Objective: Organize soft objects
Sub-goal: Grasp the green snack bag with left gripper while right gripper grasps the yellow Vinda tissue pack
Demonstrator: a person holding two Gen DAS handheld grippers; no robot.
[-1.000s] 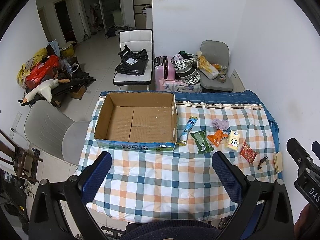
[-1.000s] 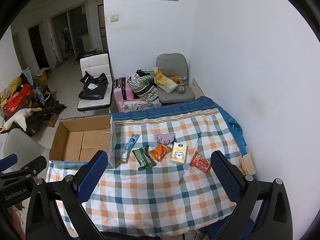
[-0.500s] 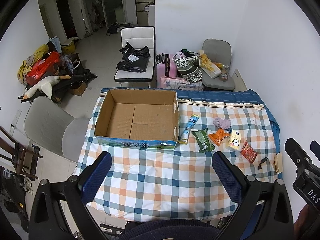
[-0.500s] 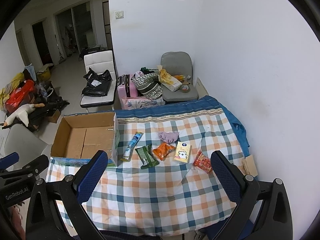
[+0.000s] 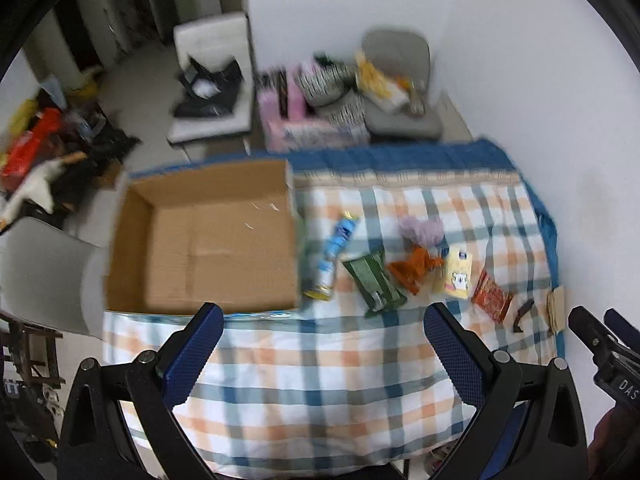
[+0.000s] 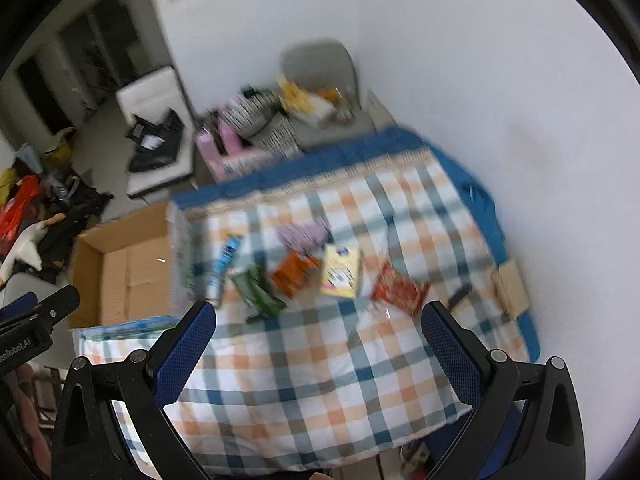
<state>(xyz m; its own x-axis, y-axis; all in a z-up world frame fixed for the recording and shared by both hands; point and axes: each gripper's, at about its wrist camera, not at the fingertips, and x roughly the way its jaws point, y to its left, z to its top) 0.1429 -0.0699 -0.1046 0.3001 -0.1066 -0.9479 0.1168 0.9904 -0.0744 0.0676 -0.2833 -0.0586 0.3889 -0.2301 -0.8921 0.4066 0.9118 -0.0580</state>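
An empty cardboard box [image 5: 204, 240] [image 6: 120, 268] sits at the left of the checked tablecloth [image 5: 304, 364] [image 6: 320, 364]. To its right lies a row of soft items: a blue tube pack [image 5: 335, 254] [image 6: 224, 266], a green pack [image 5: 374, 280] [image 6: 258, 292], an orange pack [image 5: 414, 266] [image 6: 294, 274], a purple cloth [image 5: 420, 230] [image 6: 302, 234], a yellow pack [image 5: 458, 274] [image 6: 341, 276] and a red pack [image 5: 492, 298] [image 6: 400, 292]. My left gripper [image 5: 322, 350] and right gripper [image 6: 318, 348] hover open above the near cloth, holding nothing.
A small black clip [image 5: 522, 314] [image 6: 460, 295] and a cardboard scrap [image 5: 557, 307] [image 6: 512, 288] lie at the table's right edge by the white wall. Cluttered chairs [image 5: 398, 80], a pink suitcase [image 5: 278, 100] and a grey chair [image 5: 36, 264] surround the table.
Both grippers have moved forward and down toward the table, so box and items look larger and blurred. The right view has tilted. Nothing on the table moved.
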